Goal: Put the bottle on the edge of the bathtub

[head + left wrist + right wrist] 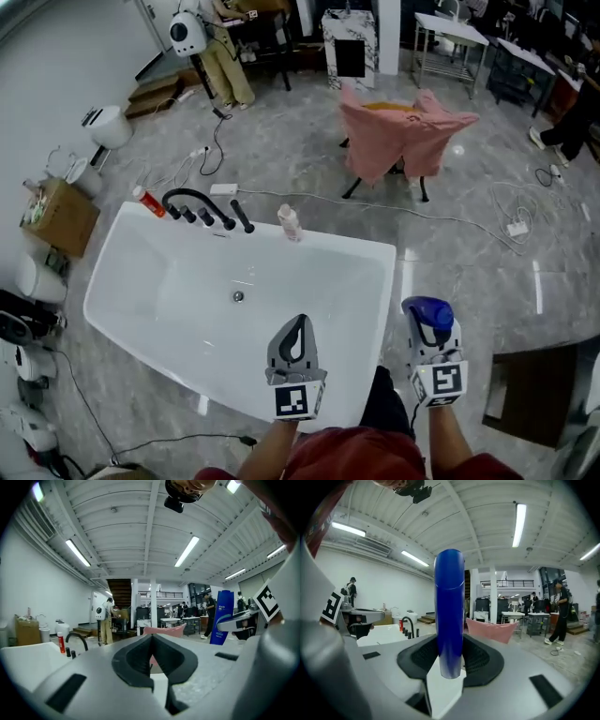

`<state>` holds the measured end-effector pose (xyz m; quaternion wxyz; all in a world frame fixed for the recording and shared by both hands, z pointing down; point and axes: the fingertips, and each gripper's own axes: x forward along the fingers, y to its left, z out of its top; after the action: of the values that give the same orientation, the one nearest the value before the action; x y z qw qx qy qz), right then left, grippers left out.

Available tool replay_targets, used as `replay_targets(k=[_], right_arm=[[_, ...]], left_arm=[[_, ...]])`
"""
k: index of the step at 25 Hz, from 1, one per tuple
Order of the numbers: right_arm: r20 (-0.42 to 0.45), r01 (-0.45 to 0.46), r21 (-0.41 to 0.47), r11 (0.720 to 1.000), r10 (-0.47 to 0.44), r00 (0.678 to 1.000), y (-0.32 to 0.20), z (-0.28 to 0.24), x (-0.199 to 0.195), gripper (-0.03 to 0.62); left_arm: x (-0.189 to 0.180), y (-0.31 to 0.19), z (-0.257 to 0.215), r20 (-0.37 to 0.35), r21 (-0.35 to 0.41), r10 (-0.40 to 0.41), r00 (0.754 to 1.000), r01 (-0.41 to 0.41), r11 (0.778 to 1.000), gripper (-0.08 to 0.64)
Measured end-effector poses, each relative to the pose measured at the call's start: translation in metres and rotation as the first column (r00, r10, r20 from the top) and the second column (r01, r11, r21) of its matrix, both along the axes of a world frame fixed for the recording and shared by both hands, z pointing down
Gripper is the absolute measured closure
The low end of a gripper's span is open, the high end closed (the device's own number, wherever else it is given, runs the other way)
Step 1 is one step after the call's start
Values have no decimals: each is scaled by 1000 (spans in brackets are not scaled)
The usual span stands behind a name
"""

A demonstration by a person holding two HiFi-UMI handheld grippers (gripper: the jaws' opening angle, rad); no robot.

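Observation:
My right gripper (431, 332) is shut on a blue bottle (427, 312), which stands upright between the pads over the floor, just right of the white bathtub (375, 281). In the right gripper view the bottle (449, 616) fills the gap between the jaws of the right gripper (450, 662). My left gripper (298, 324) hovers over the tub's near rim, its tips touching and nothing held. In the left gripper view the left gripper (152, 638) is shut, and the blue bottle (222, 617) shows to its right.
On the tub's far rim are a black faucet (202, 208), a red-capped tube (148, 201) and a small pale bottle (290, 222). A chair draped in pink cloth (403, 136) stands beyond, with cables across the floor. A cardboard box (58, 216) sits at the left.

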<state>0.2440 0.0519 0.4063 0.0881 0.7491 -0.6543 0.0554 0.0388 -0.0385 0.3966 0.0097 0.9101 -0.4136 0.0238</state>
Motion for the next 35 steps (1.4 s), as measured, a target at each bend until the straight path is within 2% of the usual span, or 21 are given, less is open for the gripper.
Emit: replay_targets(k=[6, 10, 13, 16, 20, 26, 30, 35], right_arm=[[53, 156, -56, 986, -153, 987, -82, 43, 14, 440], [100, 265, -96, 959, -256, 962, -125, 75, 22, 440], [107, 338, -125, 933, -326, 939, -153, 99, 24, 440], [110, 390, -155, 908, -377, 920, -179, 128, 25, 440], [137, 422, -196, 885, -402, 906, -205, 172, 26, 441], [160, 460, -255, 850, -432, 887, -241, 241, 27, 441], [155, 475, -278, 835, -449, 880, -265, 275, 24, 442], [145, 486, -288, 825, -464, 874, -298, 313, 23, 442]], left_arm=[[10, -49, 25, 12, 1, -147, 989, 147, 989, 555], [22, -72, 52, 20, -23, -241, 970, 241, 970, 555], [32, -87, 67, 42, -33, -279, 959, 281, 959, 555], [40, -101, 85, 73, -49, -296, 952, 300, 953, 555], [46, -114, 114, 113, -84, -316, 942, 326, 942, 555], [57, -129, 155, 121, -124, -344, 931, 358, 925, 555], [63, -133, 182, 150, -175, -333, 931, 357, 918, 555], [69, -138, 204, 168, -189, -333, 928, 362, 913, 555]])
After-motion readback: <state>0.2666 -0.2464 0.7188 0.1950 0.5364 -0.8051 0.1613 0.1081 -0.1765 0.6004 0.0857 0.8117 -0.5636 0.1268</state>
